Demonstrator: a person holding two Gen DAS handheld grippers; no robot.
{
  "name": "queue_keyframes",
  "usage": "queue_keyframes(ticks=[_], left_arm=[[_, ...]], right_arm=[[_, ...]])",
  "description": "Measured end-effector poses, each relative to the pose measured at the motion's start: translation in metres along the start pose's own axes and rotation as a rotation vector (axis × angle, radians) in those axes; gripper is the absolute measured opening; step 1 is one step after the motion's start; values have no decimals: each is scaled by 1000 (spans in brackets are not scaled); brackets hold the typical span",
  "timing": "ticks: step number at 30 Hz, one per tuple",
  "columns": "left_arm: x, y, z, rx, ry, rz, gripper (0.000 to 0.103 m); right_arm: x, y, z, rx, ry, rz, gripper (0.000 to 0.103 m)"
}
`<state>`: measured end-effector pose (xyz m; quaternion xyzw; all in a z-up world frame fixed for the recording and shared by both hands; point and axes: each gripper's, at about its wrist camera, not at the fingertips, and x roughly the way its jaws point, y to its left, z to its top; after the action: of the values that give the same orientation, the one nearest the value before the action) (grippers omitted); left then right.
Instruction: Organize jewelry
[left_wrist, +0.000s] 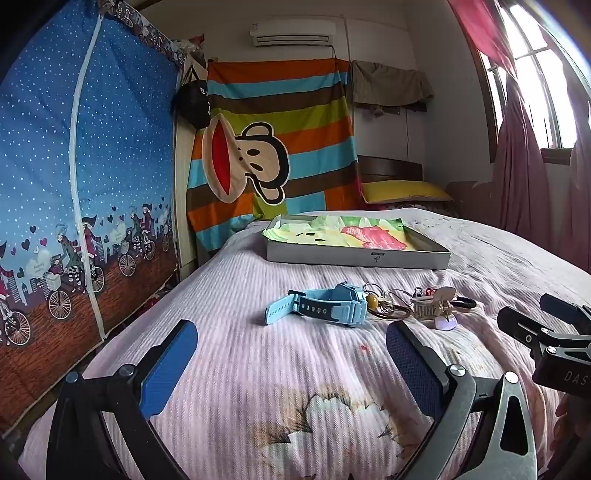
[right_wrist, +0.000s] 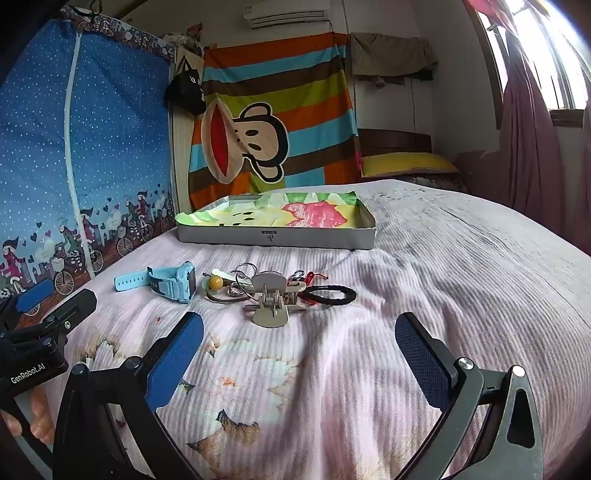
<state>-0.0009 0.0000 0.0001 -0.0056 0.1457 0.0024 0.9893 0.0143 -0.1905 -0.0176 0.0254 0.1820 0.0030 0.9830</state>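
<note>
While both tools are held low over the bedspread (right_wrist: 424, 258) | left gripper (left_wrist: 291, 369) spread, nothing pinched | right gripper (right_wrist: 299, 362) spread, nothing pinched | blue watch (right_wrist: 166, 280), rings and black hair tie (right_wrist: 332, 295) laid just before the paper-lined tray (right_wrist: 277, 236).

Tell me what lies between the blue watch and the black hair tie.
In the right wrist view: key rings, a yellow bead and a beige clip between the watch and hair tie.
</note>
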Motion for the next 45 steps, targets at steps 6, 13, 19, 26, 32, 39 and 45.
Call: queue_keyframes(ticks=[6,13,19,26,32,39,45], left_arm=[[-5,0,1,-10,0,2,103],[0,1,0,-4,9,-3,103],[0,0,0,-4,10,-2,103],[2,1,-1,-4,9,-4,103],[8,-4,-7,-3,8,-1,103],[8,-6,-6,-8,6,0,103],[4,-7,0,-3,4,-6,103]], right_arm=[[0,-1,0,4,1,2,102],[-2,0,-1,3,-1,1,102],[-1,1,1,1,-1,-1,102],[-1,1,0,1,-1,0,102],[-2,1,1,1,-2,-1,102],[-2,0,1,1,-1,0,102],[-2,0,1,2,-1,0,102]])
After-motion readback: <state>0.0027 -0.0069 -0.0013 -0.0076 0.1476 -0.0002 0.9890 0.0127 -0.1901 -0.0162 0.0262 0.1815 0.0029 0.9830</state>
